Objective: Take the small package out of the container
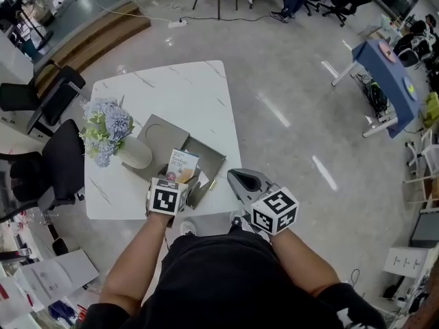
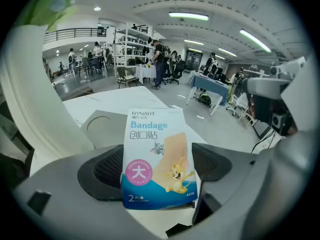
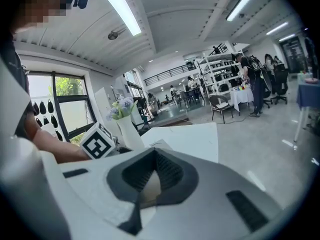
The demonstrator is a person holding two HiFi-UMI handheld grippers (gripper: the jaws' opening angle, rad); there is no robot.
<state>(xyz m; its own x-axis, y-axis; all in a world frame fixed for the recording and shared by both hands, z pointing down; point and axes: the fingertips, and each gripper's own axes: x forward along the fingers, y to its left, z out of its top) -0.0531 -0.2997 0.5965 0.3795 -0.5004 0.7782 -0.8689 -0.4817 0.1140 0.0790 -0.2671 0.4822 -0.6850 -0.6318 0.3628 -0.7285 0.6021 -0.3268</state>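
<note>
A small bandage package (image 1: 182, 164) (image 2: 157, 159), white and blue with a cartoon print, stands upright between the jaws of my left gripper (image 1: 181, 179) (image 2: 158, 176), which is shut on its lower part. It is held just above the near edge of the open grey container (image 1: 209, 157) on the white marble table (image 1: 185, 94). The container's flat grey lid (image 1: 160, 132) (image 2: 102, 126) lies behind it. My right gripper (image 1: 241, 179) (image 3: 149, 181) hangs off the table's right edge, shut with nothing in it.
A white vase (image 1: 135, 153) (image 2: 35, 99) (image 3: 129, 130) of pale blue flowers (image 1: 105, 129) stands just left of the container. Black chairs (image 1: 48, 166) crowd the table's left side. Bare floor lies to the right.
</note>
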